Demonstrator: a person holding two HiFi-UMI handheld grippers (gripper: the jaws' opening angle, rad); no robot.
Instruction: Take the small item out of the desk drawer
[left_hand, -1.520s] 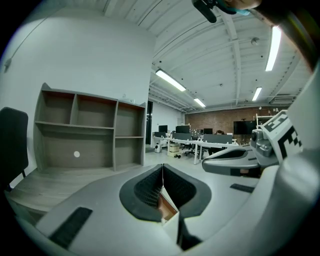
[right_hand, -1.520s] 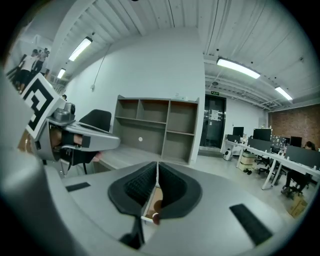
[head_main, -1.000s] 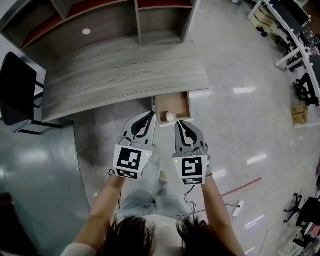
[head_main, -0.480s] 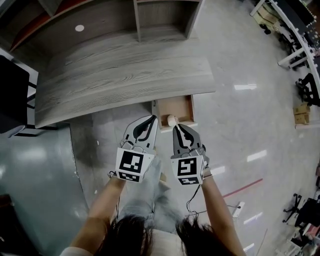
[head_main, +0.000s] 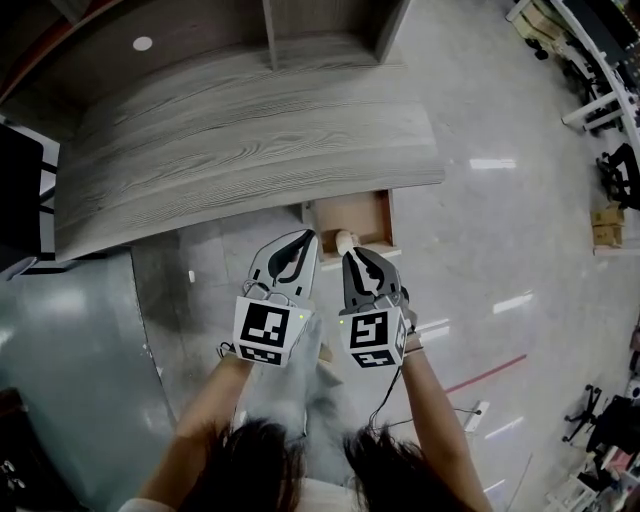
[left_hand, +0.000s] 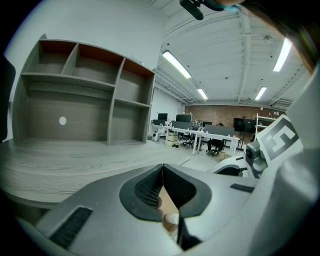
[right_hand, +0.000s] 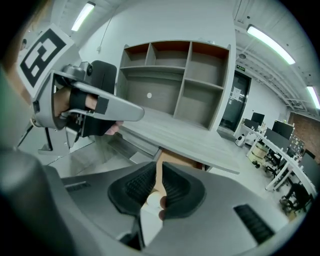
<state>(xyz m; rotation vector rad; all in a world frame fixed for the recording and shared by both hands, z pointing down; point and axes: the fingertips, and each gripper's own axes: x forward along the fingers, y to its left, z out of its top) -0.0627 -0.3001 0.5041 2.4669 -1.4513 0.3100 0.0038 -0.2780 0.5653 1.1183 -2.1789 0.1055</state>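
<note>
1. The small item (head_main: 345, 239) is a pale, round thing, like a little ball. It lies in the open drawer (head_main: 384, 214), close to the front wall, just ahead of the tips of the right claw (head_main: 351, 256) and a little to their left.
2. The right claw is closed completely and holds nothing. In the right gripper view the item shows only through the hollow behind the tips, and the pads do not press it.
3. The left claw (head_main: 305, 240) is also closed and empty. It hangs just beside the right claw, near the drawer's left front corner.
4. I judge the item to be light and smooth. Because it is round, it can roll away or slip when it is pushed. The best hold is from above, across its widest middle, one pad on each side. For this the claw must first open.
5. The drawer sticks out from under the desk (head_main: 250, 150), ahead of both claws. Its inside is brown. I see nothing else in it, but the back part is hidden under the desk.
</note>
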